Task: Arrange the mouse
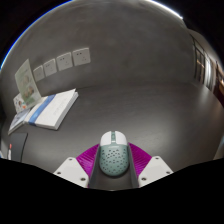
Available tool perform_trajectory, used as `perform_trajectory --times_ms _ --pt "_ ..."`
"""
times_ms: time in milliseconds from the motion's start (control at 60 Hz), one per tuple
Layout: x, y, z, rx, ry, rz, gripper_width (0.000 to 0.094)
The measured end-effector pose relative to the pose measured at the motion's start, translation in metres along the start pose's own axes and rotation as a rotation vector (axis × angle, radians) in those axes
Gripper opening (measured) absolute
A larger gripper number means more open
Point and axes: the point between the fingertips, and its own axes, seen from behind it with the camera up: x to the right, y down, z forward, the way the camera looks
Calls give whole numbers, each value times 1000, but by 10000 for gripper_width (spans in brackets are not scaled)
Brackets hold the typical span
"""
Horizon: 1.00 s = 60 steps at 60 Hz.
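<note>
A pale green perforated mouse [111,153] with a white front and scroll wheel sits between my gripper's [112,158] two fingers. The magenta pads [88,158] press against both sides of the mouse. The mouse points away from me over the grey table top [130,105]. Its rear end is hidden below, between the fingers.
A stack of papers and a booklet [45,108] lies on the table to the left, beyond the fingers. Several paper sheets [60,63] hang on the wall behind. A doorway or shelf [207,70] shows at the far right.
</note>
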Motion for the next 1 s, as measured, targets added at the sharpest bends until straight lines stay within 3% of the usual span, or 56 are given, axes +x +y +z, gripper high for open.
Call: perform_trajectory --times_ms 150,250,383,533,600,767,900,1000 --pt "-21 14 -12 9 28 21 444" --pt "-24 29 -39 -23 138 -3 444" --pt "-70 -4 -110 115 182 71 446" --pt "-218 -52 -183 302 118 56 444" --pt "-306 -51 -198 340 48 36 443" --pt "-490 23 -173 227 -84 -33 441" --pt "-571 78 -124 153 -120 -167 445" --pt "-583 99 -109 127 -97 -208 445"
